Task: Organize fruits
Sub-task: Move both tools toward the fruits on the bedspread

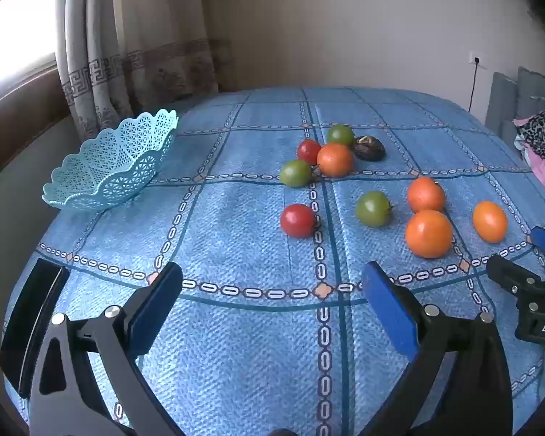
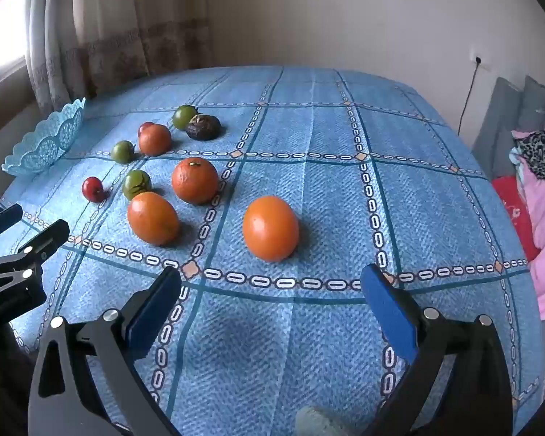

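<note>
while both grippers gape empty | oranges (image 2: pixel 270 228) ahead | basket (image 1: pixel 109 167) far left, clear path

Blue chain-checked tablecloth (image 1: pixel 236 327), pale turquoise lattice basket (image 1: pixel 112 167), orange, green, red fruits (image 1: pixel 374 209), blue-padded tongs (image 1: pixel 272 283).

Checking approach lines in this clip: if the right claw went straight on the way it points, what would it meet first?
Most likely the lone orange sitting apart from the other fruit on the blue tablecloth. It lies centred ahead of the open right claw, with only bare cloth between them. Depth is hard to judge through the fisheye.
</note>
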### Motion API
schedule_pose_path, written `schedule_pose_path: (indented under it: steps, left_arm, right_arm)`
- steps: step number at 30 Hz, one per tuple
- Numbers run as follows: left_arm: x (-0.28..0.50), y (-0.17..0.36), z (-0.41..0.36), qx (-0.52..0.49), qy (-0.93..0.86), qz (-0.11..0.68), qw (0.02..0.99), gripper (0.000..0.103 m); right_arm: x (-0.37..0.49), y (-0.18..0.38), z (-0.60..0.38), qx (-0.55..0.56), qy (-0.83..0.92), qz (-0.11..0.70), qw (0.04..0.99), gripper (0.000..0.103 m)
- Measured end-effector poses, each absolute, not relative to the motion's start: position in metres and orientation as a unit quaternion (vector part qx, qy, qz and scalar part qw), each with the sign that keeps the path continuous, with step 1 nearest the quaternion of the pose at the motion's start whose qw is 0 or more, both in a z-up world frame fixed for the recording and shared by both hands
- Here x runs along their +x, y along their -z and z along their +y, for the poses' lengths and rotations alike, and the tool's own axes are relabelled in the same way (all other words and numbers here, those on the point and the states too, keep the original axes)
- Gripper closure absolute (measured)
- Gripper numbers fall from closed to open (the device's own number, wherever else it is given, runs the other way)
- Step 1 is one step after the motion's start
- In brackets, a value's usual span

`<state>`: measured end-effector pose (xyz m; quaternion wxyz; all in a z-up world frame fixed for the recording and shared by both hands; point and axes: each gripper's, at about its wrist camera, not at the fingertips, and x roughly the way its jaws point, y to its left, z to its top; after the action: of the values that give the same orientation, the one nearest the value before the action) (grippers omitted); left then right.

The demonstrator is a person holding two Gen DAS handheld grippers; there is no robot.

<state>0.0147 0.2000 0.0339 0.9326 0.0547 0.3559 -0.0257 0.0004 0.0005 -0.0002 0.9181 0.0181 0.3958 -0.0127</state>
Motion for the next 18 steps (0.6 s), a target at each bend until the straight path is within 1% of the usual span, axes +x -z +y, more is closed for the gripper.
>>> schedule_pose_path:
  steps: [18]
  left_arm:
    - [0.0217,-0.0285,0.2001,0.052,0.025,0.366,0.929,0.003]
  right_arm:
    - [0.0023,0.0059,-0.0011,0.024,0.017,0.4,0.916,0.005]
